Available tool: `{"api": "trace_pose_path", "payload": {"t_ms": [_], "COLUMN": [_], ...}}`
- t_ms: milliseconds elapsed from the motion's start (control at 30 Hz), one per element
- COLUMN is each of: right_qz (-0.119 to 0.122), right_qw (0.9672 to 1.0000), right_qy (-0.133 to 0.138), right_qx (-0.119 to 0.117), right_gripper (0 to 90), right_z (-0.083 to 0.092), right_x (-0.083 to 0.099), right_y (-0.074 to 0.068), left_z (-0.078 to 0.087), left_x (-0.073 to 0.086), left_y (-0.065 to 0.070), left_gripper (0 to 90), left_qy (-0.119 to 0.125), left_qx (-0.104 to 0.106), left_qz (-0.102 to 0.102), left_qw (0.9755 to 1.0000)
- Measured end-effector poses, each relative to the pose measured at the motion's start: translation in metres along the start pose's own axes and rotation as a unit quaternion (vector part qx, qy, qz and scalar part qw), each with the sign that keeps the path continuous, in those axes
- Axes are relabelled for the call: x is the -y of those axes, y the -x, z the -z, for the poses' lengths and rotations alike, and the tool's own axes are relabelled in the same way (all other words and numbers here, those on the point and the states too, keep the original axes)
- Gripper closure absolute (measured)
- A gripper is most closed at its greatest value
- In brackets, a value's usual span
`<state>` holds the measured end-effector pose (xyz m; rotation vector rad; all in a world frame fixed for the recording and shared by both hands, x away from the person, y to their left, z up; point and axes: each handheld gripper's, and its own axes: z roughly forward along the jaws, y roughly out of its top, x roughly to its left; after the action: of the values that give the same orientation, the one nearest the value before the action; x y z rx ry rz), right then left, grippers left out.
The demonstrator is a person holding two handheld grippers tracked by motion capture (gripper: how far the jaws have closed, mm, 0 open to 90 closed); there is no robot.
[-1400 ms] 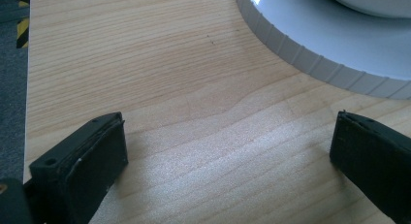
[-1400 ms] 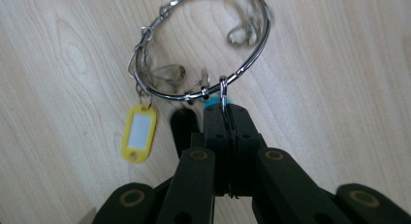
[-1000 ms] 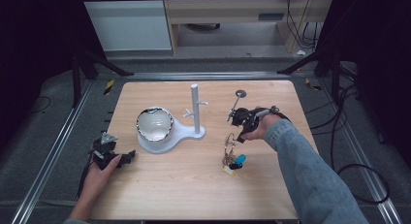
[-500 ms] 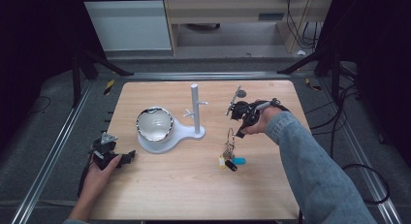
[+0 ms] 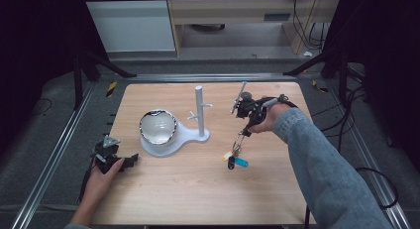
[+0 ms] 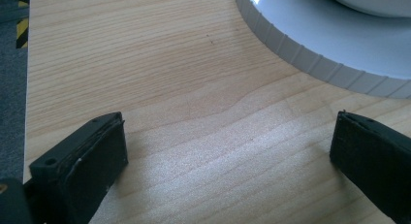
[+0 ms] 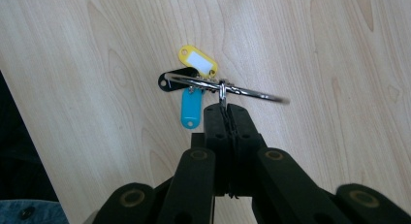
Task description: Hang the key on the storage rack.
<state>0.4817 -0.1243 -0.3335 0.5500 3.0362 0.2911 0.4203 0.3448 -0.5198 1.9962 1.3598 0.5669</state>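
Jaws of the right hand-held gripper [image 7: 226,107] are clamped tight on the metal ring of a key bunch [image 5: 235,154], which hangs straight down below it with its yellow, black and blue tags just above the surface [image 5: 188,189]. The white peg stand [image 5: 199,115], the likely hanging place, is off to this hand-held gripper's left, far nearer it than the open, empty left hand-held gripper [image 5: 130,161] resting at the surface's near left. Compared with a second ago, the bunch has been lifted higher, tags now clear of the wood.
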Motion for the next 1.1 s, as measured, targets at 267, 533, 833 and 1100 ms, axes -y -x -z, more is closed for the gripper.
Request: {"api": "trace_pose_path", "payload": {"t_ms": [267,533,833,1100], "right_qz": [0.006,0.008,0.007,0.017], "right_qw": [1.0,0.9999,0.9998,0.9995], "right_qy": [0.001,0.003,-0.002,-0.004], "right_qx": [0.003,0.011,0.018,0.024], "right_gripper": [88.5,88.5,88.5,88.5], "right_z": [0.01,0.024,0.041,0.052], "right_x": [-0.005,-0.008,-0.013,-0.019], "right_y": [-0.001,-0.003,-0.004,-0.004], "left_z": [0.0,0.0,0.0,0.0], "left_x": [0.0,0.0,0.0,0.0], "left_y": [0.0,0.0,0.0,0.0], "left_gripper": [0.0,0.0,0.0,0.0], "left_qy": [0.0,0.0,-0.001,0.0], "left_qx": [0.0,0.0,0.0,0.0], "left_qz": [0.0,0.0,0.0,0.0], "left_qw": [1.0,1.0,1.0,1.0]}}
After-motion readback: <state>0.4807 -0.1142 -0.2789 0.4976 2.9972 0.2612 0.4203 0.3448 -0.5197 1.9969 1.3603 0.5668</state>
